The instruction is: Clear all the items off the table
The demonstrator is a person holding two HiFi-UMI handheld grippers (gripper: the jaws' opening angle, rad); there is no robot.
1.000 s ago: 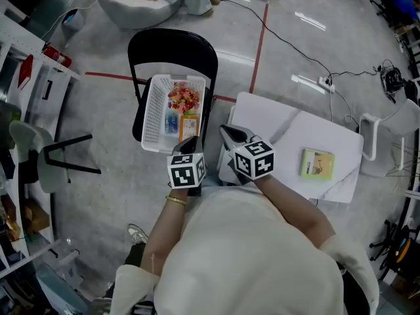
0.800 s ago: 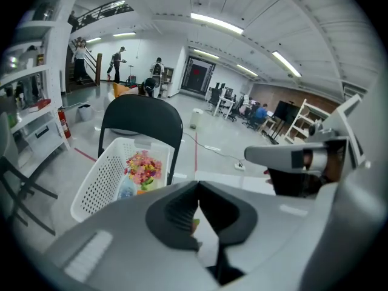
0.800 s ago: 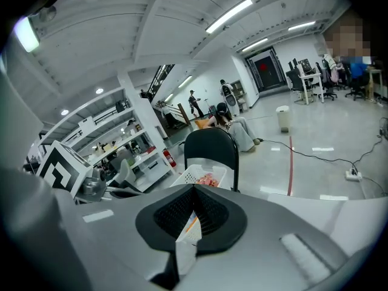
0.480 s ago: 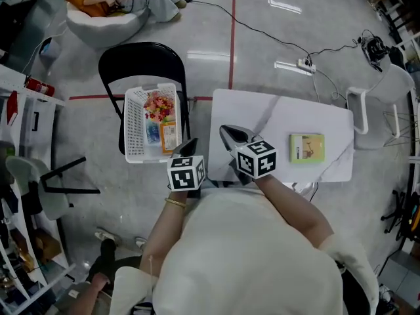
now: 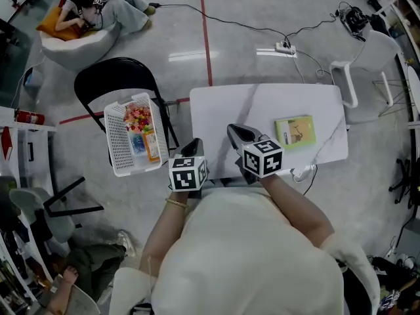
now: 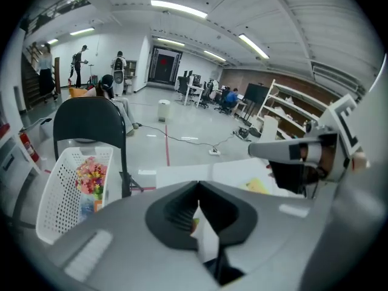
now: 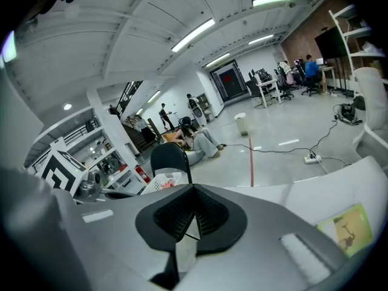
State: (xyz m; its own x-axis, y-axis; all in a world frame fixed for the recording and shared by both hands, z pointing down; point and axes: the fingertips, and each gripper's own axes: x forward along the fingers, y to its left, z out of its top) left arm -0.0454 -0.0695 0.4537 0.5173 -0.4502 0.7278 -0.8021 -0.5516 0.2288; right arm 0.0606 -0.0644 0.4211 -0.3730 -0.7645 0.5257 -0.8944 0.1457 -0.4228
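Note:
A yellow-green booklet (image 5: 294, 131) lies flat on the white marble-look table (image 5: 230, 110), toward its right side; it also shows in the right gripper view (image 7: 347, 230) at lower right. My right gripper (image 5: 235, 133) is shut and empty, hovering over the table's near edge, left of the booklet. Off the table's near-left corner my left gripper (image 5: 195, 144) is shut and empty too. A white plastic basket (image 5: 117, 148) holding colourful packets sits on a black folding chair (image 5: 108, 77) left of the table; the basket also appears in the left gripper view (image 6: 57, 190).
A white chair (image 5: 367, 58) stands beyond the table's right end. Cables and a power strip (image 5: 283, 46) lie on the floor behind it. A person lies on a beanbag (image 5: 72, 35) at far left. Shelving (image 5: 13, 149) lines the left edge.
Both grippers have swung to the right, away from the basket and toward the table; table and booklet now sit nearer the middle of the head view. Jaws stayed shut.

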